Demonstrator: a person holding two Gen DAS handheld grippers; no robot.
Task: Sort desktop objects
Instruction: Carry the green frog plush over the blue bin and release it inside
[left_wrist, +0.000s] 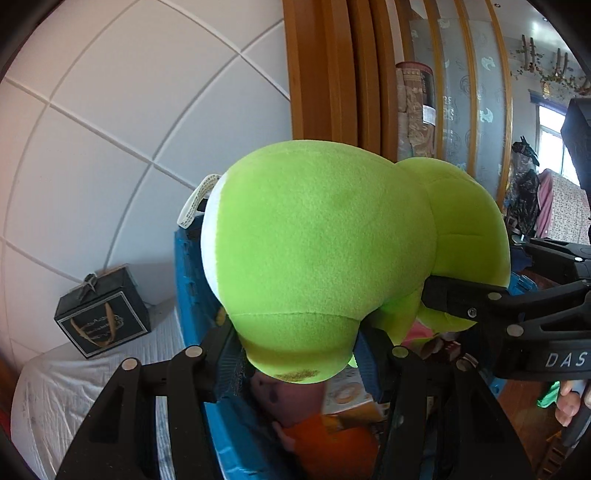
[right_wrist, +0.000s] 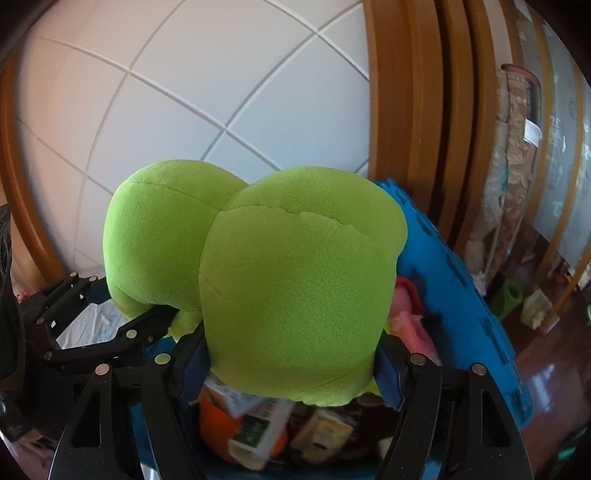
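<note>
A big green plush toy (left_wrist: 332, 236) hangs in the air, held from both sides. My left gripper (left_wrist: 299, 354) is shut on a lower lobe of it, fingers pressed into both sides. My right gripper (right_wrist: 291, 369) is shut on another bulging part of the plush toy (right_wrist: 295, 266). In the left wrist view the right gripper (left_wrist: 480, 269) reaches in from the right and pinches the toy. In the right wrist view the left gripper (right_wrist: 118, 299) comes in from the left. A white tag (left_wrist: 195, 199) sticks out of the toy. Directly below is a blue bin (left_wrist: 188, 280).
The blue bin (right_wrist: 461, 295) holds an orange thing (right_wrist: 218, 424), cartons (right_wrist: 255, 432) and pink cloth (right_wrist: 406, 321). A black gift box (left_wrist: 103, 317) stands on a white-covered surface (left_wrist: 74, 376) left of the bin. Behind are a white tiled wall and a wooden door frame (left_wrist: 325, 74).
</note>
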